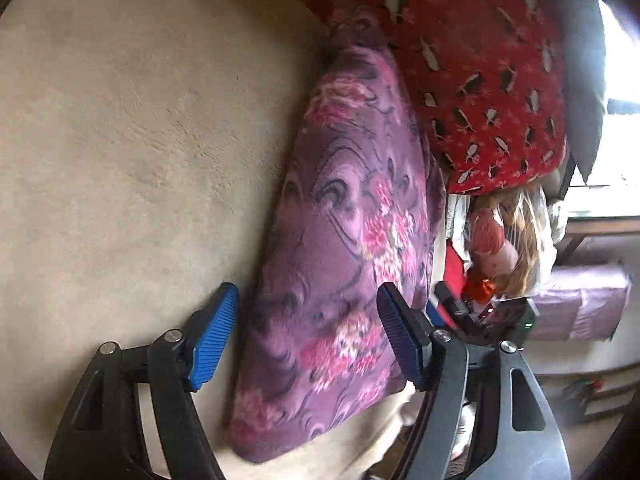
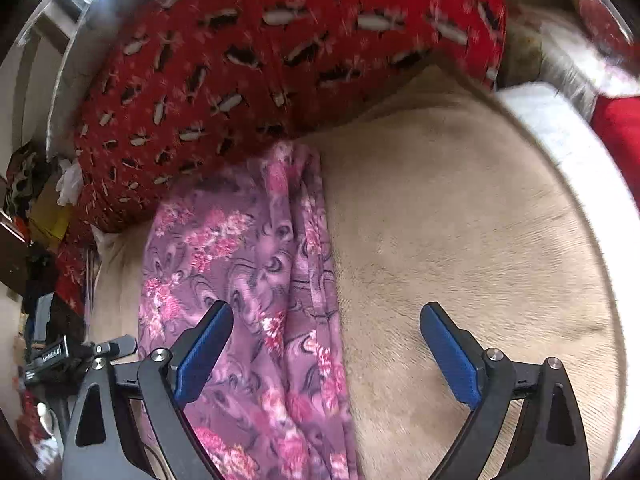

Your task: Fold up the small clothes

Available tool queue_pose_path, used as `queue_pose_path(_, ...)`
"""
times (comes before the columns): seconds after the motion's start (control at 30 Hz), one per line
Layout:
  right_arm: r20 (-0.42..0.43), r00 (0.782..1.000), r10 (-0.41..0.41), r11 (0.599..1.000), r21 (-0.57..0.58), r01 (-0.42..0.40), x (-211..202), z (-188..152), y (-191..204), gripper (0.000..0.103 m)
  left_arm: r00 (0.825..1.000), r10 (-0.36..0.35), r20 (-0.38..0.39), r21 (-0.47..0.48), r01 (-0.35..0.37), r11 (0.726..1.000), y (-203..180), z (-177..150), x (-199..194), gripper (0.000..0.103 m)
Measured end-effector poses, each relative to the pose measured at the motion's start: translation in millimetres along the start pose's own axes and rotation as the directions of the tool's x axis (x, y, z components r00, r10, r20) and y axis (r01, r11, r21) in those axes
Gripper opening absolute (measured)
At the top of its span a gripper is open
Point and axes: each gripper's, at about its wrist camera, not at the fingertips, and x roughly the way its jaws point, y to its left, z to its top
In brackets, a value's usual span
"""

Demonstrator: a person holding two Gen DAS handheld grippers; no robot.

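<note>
While the purple floral garment point(image 1: 336, 240) lies folded on the beige blanket point(image 1: 120, 140) beside a red patterned cushion point(image 2: 240, 60), both tongs gape w/ nothing gripped: left gripper point(image 1: 308, 336) straddles it, right gripper point(image 2: 326, 354) over its edge. Pinch one corner each, lift evenly.

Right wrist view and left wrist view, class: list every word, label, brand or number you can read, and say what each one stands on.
White lettering on the black device at the left edge of the right wrist view: too small and blurred to read.
Purple floral cloth, red patterned cloth, beige surface: patterns only, no text.
Left wrist view: no readable text.
</note>
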Motion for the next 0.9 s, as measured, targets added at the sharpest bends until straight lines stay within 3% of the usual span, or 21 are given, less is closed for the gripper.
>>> queue_pose_path(0.07, -0.054, 0.998, 0.014, 1.0, -0.024, -0.015, 21, -3, 7, 0.095, 1.0, 0.015, 0.0, 0.024, -0.015, 1.0, -7, -4, 6, 0.076)
queue_pose_path(0.13, -0.026, 0.999, 0.03, 0.991, -0.128, -0.033, 30, -7, 32, 0.089, 0.999, 0.038, 0.01, 0.064, -0.039, 0.997, -21, -11, 10, 0.077)
queue_pose_path(0.17, -0.029, 0.997, 0.07, 0.983, -0.17, -0.073, 30, -10, 44, 0.064, 0.998, 0.064, 0.025, 0.073, -0.066, 0.995, -26, -14, 11, 0.077)
queue_pose_path(0.2, -0.019, 0.999, 0.049, 0.982, -0.182, -0.052, 30, -11, 51, 0.062, 0.996, 0.084, 0.042, 0.079, -0.087, 0.993, -29, -15, 10, 0.068)
queue_pose_path(0.23, -0.007, 0.999, 0.033, 0.982, -0.188, -0.034, 28, -11, 56, 0.059, 0.991, 0.119, 0.061, 0.094, -0.124, 0.988, -35, -16, 11, 0.048)
queue_pose_path(0.3, 0.01, 1.0, 0.003, 0.979, -0.205, -0.001, 26, -10, 61, 0.032, 0.986, 0.144, 0.09, 0.142, -0.155, 0.978, -45, -21, 8, 0.031)
queue_pose_path(0.37, 0.025, 0.999, 0.027, 0.984, -0.175, -0.022, 12, -7, 55, 0.019, 0.98, 0.129, 0.149, 0.182, -0.155, 0.971, -52, -32, -6, 0.028)
queue_pose_path(0.43, 0.038, 0.997, 0.06, 0.987, -0.153, -0.053, 4, -2, 62, 0.016, 0.979, 0.123, 0.161, 0.202, -0.155, 0.967, -58, -39, -14, 0.027)
queue_pose_path(0.63, 0.069, 0.995, 0.066, 0.969, -0.244, -0.048, -27, -14, 114, 0.016, 0.968, 0.134, 0.214, 0.257, -0.188, 0.948, -62, -75, -59, 0.027)
queue_pose_path(0.9, 0.061, 0.985, 0.16, 0.955, -0.263, -0.138, -55, -59, 155, 0.016, 0.96, 0.131, 0.246, 0.229, -0.189, 0.955, -24, -106, -113, 0.027)
